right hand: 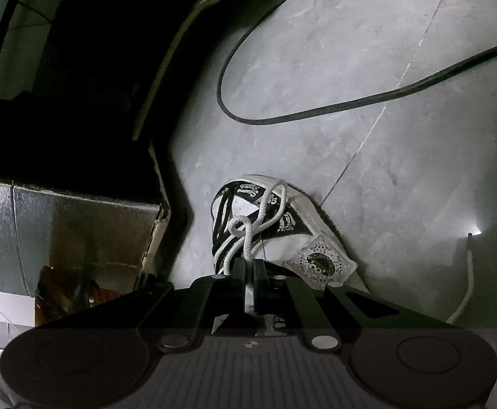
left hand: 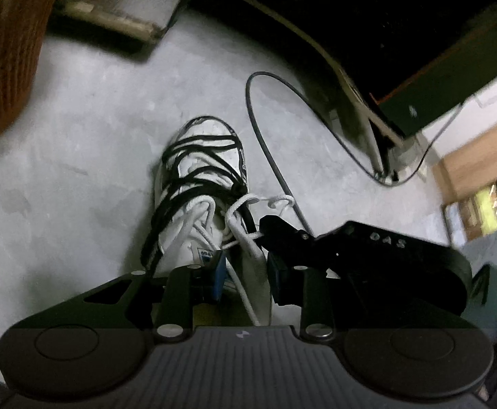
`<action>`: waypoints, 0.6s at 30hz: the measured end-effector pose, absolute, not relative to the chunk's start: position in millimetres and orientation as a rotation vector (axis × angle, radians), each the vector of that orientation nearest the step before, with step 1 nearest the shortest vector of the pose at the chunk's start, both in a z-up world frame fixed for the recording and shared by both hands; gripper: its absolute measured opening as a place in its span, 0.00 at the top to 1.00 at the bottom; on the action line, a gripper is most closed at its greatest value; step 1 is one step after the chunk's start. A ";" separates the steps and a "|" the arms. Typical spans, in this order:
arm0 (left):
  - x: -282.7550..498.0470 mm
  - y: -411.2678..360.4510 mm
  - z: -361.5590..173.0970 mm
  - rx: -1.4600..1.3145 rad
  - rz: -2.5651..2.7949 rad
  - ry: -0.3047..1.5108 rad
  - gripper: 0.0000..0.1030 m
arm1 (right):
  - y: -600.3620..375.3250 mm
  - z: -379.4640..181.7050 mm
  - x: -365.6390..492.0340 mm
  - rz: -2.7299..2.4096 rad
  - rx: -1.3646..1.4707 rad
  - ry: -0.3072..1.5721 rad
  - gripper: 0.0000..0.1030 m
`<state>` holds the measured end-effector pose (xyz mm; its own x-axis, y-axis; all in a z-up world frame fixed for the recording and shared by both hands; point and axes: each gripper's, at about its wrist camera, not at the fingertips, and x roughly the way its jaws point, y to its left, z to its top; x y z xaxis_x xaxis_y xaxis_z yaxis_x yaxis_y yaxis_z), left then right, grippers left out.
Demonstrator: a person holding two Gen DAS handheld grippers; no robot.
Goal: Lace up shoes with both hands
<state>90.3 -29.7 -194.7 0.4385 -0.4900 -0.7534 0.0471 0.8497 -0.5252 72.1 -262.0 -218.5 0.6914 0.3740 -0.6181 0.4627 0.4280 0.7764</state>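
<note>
Floor point(left hand: 78, 136) is grey tile, with the shoe point(left hand: 200, 170) lying on it, a white high-top wrapped in black straps. Black cable point(right hand: 316, 109) loops on the tile beyond the shoe's toe. Shoe's long axis runs straight away from the left gripper point(left hand: 245, 272), toe at the far end, ankle opening just beside the jaws. No containers in view that I can make out. Left gripper jaws are part spread, with white fabric and the white lace point(left hand: 245, 238) running between them; can't tell if the pads actually press. Right gripper point(right hand: 250, 266) sits over the shoe's ankle end, jaws pressed together, pinching the white lace, which loops up from the shoe's eyelets into its tips.
</note>
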 end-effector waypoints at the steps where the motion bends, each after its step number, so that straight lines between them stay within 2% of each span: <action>1: 89.5 -33.1 -191.2 -0.423 -0.354 1.063 0.71 | -262.0 -218.4 71.9 -0.066 1.168 0.858 0.95; 18: 66.5 -89.1 -169.5 0.329 -0.438 0.895 0.73 | -265.8 -217.1 69.1 -0.074 1.201 0.859 0.92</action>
<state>66.5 -89.1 -169.5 0.5477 -0.2281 -0.8050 0.4962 0.8632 0.0931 69.1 -265.8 -217.1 0.6914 0.3785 -0.6153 0.4783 0.3985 0.7826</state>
